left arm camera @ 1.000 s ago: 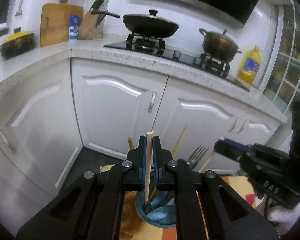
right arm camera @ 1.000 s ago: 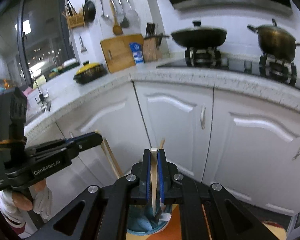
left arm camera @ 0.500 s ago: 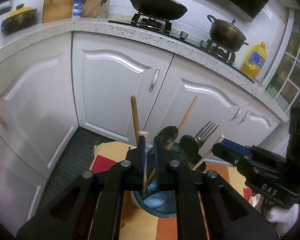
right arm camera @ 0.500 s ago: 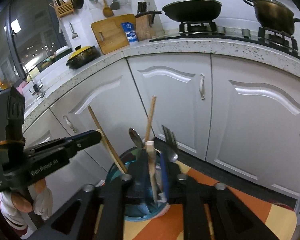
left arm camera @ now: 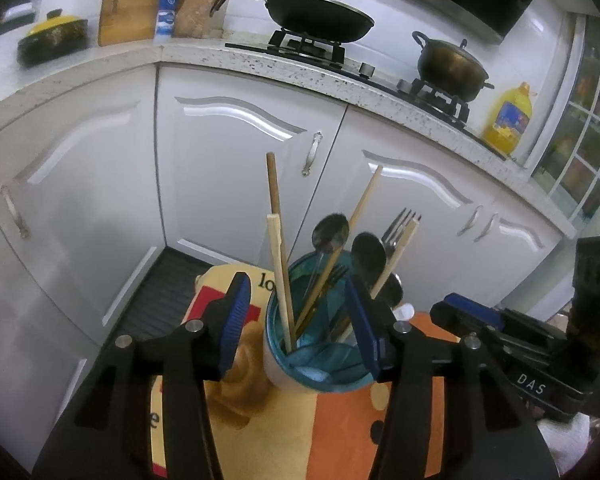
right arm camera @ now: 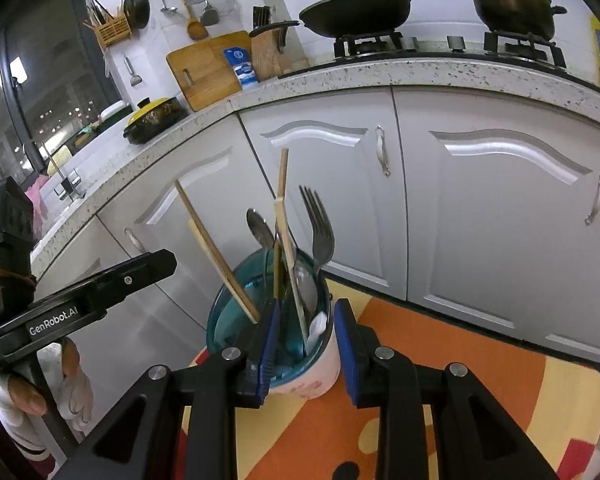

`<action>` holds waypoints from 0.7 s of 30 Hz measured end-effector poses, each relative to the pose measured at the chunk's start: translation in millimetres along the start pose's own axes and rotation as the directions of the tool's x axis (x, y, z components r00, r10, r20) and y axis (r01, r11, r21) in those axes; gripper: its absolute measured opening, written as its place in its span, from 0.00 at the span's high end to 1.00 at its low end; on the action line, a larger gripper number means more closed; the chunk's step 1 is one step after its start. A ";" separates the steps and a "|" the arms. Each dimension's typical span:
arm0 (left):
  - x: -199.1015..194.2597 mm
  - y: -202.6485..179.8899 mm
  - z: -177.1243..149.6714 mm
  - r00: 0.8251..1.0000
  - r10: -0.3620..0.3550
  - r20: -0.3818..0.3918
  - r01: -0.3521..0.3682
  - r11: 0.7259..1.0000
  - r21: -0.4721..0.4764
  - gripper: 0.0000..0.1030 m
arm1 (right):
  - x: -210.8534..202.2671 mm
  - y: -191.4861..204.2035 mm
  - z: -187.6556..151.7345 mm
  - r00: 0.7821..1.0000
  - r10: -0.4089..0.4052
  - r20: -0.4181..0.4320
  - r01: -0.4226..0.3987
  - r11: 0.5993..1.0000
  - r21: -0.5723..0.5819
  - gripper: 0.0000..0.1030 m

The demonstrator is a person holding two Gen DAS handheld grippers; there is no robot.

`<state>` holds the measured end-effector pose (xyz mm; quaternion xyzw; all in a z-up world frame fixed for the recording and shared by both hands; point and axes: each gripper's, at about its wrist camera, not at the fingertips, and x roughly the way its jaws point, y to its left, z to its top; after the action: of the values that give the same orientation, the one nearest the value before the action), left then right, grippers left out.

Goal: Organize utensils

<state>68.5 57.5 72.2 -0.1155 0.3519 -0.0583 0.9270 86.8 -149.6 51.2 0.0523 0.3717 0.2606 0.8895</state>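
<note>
A teal-lined utensil cup [left arm camera: 320,364] stands on an orange and yellow patterned cloth [left arm camera: 300,432]. It holds several chopsticks, spoons and forks. A pale chopstick [left arm camera: 278,276] leans at the cup's left side. My left gripper [left arm camera: 300,320] is open, its blue pads either side of the cup, holding nothing. In the right wrist view the cup [right arm camera: 272,340] holds a fork [right arm camera: 320,232], a spoon [right arm camera: 260,228] and a pale chopstick [right arm camera: 288,264]. My right gripper [right arm camera: 306,344] is open and empty, its jaws flanking the cup's near rim.
White cabinet doors [left arm camera: 240,160] stand close behind the cup. A speckled counter [right arm camera: 420,72] above carries a wok [left arm camera: 320,12], a pot [left arm camera: 452,64], a yellow oil bottle [left arm camera: 508,120] and a cutting board [right arm camera: 208,68]. Each gripper shows beside the cup in the other's view.
Both grippers were shut on pale chopsticks above the cup. They lowered them into the cup and opened; the chopsticks now stand in the cup.
</note>
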 end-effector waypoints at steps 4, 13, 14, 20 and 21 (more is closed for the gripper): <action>-7.4 -2.4 -11.5 1.000 0.021 0.005 -0.021 1.000 -0.002 0.53 | -3.5 5.4 -10.0 1.000 -0.008 0.007 0.008 1.000 0.007 0.68; -18.6 -8.8 -31.5 0.998 0.067 0.013 -0.067 0.998 0.018 0.53 | -14.3 17.1 -24.7 0.998 -0.044 0.033 0.043 0.999 0.009 0.65; -19.8 -10.7 -33.5 0.997 0.070 0.015 -0.070 0.997 0.024 0.53 | -15.7 17.8 -26.0 0.998 -0.045 0.036 0.044 0.999 0.014 0.65; -27.3 -17.7 -40.2 0.997 0.075 0.023 -0.076 0.997 0.027 0.53 | -23.7 25.3 -33.1 0.997 -0.069 0.040 0.069 0.998 0.016 0.64; -28.3 -18.5 -39.9 0.997 0.078 0.026 -0.079 0.996 0.030 0.53 | -24.7 25.3 -33.9 0.997 -0.072 0.041 0.072 0.997 0.014 0.63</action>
<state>20.3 38.1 66.1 -0.0878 0.3439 -0.0258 0.9346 38.2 -143.7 49.8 0.0497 0.3565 0.2251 0.9054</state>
